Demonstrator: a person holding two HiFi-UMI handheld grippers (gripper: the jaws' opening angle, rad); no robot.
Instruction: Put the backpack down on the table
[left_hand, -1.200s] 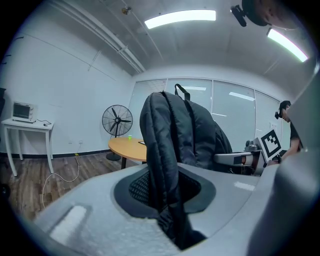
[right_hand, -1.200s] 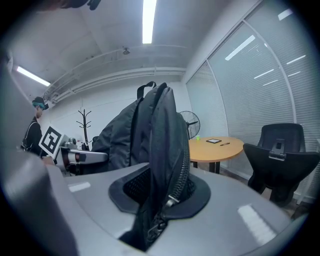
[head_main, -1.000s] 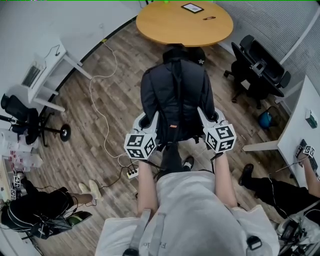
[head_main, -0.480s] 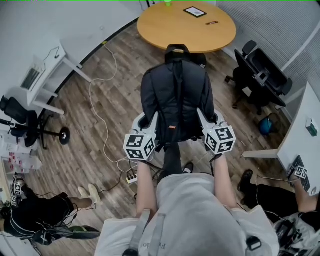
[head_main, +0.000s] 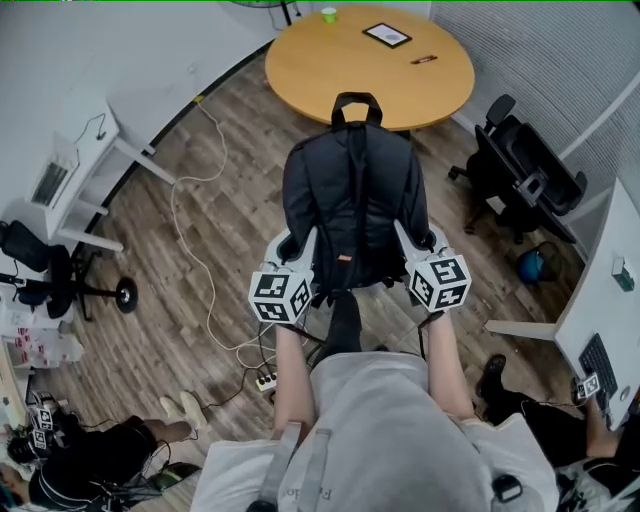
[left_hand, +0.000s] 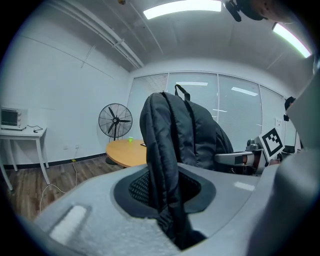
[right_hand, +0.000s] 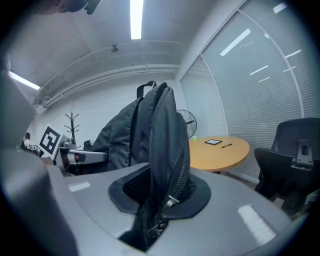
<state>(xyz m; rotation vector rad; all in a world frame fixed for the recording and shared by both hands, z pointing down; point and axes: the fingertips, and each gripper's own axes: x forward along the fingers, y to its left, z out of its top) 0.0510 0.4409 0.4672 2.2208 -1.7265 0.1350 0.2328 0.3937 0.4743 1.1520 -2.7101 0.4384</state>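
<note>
Firmly, left tongs (head_main: 300, 241) and right tongs (head_main: 418, 238) clamp the backpack (head_main: 350, 190); table (head_main: 330, 70) with cup (head_main: 329, 14), pen (head_main: 424, 60) ahead.

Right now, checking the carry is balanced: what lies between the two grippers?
The backpack, clamped by left gripper and right gripper at its sides, seen in the head view.

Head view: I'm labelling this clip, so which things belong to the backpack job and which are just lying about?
In the job: black backpack, round wooden table, left gripper and right gripper, both clamped on the backpack's sides.

Lying about: green cup, pen, black office chair, floor fan, power strip.
</note>
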